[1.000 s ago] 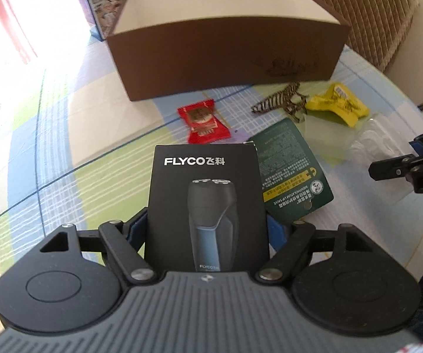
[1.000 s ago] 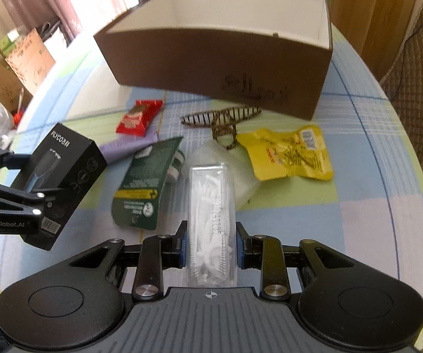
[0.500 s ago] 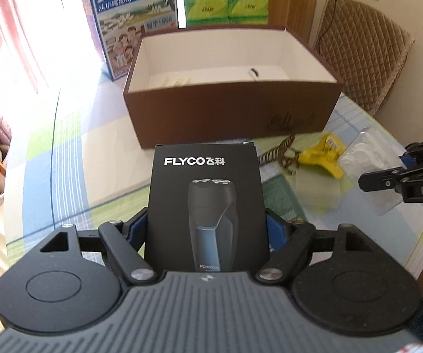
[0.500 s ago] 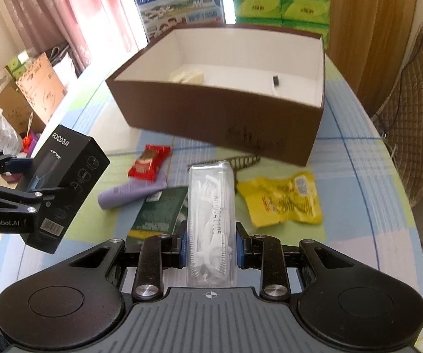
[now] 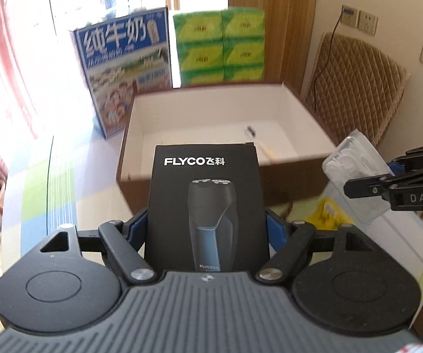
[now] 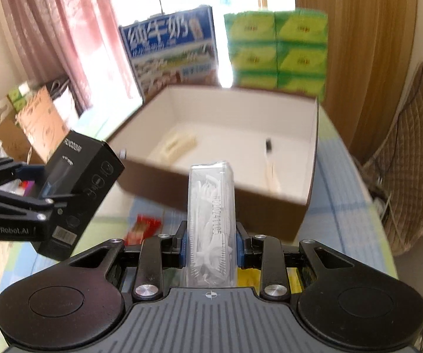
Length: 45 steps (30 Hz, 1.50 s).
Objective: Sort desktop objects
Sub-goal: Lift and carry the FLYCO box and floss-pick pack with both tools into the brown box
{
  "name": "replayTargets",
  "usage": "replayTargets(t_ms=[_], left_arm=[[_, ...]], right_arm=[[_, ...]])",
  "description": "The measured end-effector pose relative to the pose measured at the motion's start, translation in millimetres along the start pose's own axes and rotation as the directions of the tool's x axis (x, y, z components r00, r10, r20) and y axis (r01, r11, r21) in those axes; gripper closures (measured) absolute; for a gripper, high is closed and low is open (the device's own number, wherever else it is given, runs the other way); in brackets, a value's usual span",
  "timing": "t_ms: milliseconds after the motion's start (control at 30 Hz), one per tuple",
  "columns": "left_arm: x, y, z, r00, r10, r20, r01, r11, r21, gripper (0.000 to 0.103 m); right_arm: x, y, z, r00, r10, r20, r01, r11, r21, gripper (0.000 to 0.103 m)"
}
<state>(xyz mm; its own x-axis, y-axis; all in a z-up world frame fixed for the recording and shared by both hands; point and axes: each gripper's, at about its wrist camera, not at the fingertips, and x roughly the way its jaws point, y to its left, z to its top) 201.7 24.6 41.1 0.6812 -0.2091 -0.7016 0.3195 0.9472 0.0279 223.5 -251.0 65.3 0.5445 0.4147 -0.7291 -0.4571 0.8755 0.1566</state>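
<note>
My left hand-held gripper (image 5: 206,229) pinches the black shaver box (image 5: 207,206), raised before the open brown box (image 5: 305,123). My right hand-held gripper (image 6: 210,245) clamps the clear floss-pick case (image 6: 211,223), held above the counter (image 6: 349,206).

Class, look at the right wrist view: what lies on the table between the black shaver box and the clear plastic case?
A red snack packet lies on the table, below the gap between shaver box and clear case.
</note>
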Motion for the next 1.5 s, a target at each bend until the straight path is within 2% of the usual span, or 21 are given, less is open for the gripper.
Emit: replayTargets(t_ms=[133, 333, 667, 1000, 1267, 1500], left_arm=[[14, 0, 30, 1.000, -0.003, 0.029, 0.002, 1.000, 0.011, 0.027], [45, 3, 69, 0.999, -0.003, 0.037, 0.002, 1.000, 0.009, 0.027], [98, 11, 108, 1.000, 0.010, 0.005, -0.010, 1.000, -0.006, 0.027], [169, 12, 116, 0.996, -0.013, -0.091, 0.009, 0.999, -0.041, 0.027], [213, 7, 109, 0.980, -0.020, -0.199, 0.009, 0.999, -0.054, 0.027], [233, 8, 102, 0.967, -0.009, -0.253, -0.005, 0.999, -0.054, 0.027]], right_arm=[[6, -6, 31, 0.999, -0.007, 0.049, 0.007, 1.000, 0.001, 0.076], [23, -10, 64, 0.997, -0.019, 0.072, 0.019, 1.000, 0.000, 0.076], [68, -34, 95, 0.998, -0.058, 0.026, 0.058, 0.998, 0.015, 0.076], [120, -58, 101, 0.993, -0.093, -0.072, 0.097, 0.994, 0.058, 0.076], [154, -69, 91, 0.983, -0.093, -0.157, 0.107, 0.990, 0.088, 0.076], [170, -76, 85, 0.976, -0.098, -0.195, 0.118, 0.988, 0.097, 0.076]])
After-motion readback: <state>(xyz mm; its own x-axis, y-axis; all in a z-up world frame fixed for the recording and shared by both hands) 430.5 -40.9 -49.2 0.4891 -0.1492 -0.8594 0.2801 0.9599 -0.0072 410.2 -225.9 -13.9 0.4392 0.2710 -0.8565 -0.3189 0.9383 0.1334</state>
